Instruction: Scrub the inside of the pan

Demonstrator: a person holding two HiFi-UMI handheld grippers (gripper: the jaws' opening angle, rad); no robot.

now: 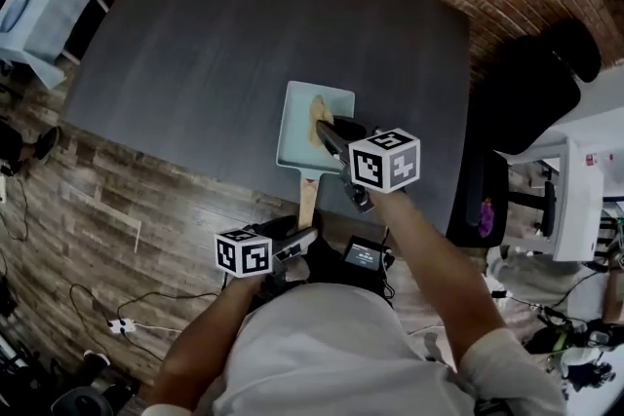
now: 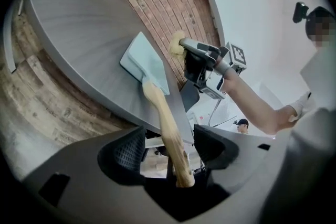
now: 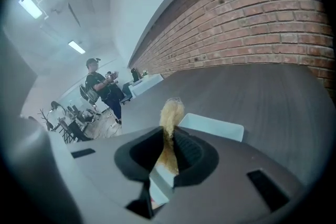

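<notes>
Pale-blue pan — handle toward person

In the head view the right gripper lies over the near right part of the pan, so the yellow scrubber shows only in part. The near end of the wooden handle disappears under the left gripper. The right gripper view shows only the pan's far rim, and the gripper's body hides the rest. A standing person far to the left is too small to read, perhaps holding something.
</notes>
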